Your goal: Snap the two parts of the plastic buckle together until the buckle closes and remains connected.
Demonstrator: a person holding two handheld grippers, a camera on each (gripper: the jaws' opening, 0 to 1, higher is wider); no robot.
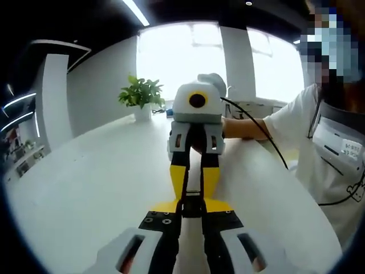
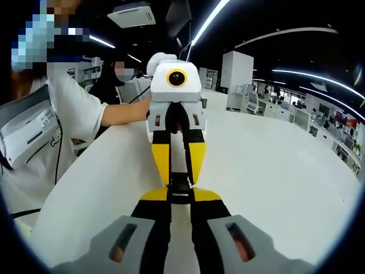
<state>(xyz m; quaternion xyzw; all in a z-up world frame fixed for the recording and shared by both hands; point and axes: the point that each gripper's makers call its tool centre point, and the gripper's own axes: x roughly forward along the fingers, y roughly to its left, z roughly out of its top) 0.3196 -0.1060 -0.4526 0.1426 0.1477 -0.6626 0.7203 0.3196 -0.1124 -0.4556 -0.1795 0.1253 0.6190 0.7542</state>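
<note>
The black plastic buckle (image 1: pixel 192 203) sits just above the white table, pinched between two grippers that meet tip to tip. In the left gripper view my left gripper (image 1: pixel 192 213) rises from the bottom, shut on the buckle's near part. The right gripper (image 1: pixel 194 191) points at me from behind, its yellow fingers (image 1: pixel 178 177) closed on the far part. In the right gripper view the buckle (image 2: pixel 180 193) lies between my right gripper (image 2: pixel 180 203) and the facing left gripper (image 2: pixel 179 180). I cannot tell whether the two halves are latched; the fingertips hide the joint.
The white table (image 1: pixel 85 188) runs wide on both sides of the grippers. A potted plant (image 1: pixel 141 94) stands at its far edge. A person in a white shirt (image 2: pixel 51 125) leans in at the table's side, and another person (image 2: pixel 117 74) sits behind.
</note>
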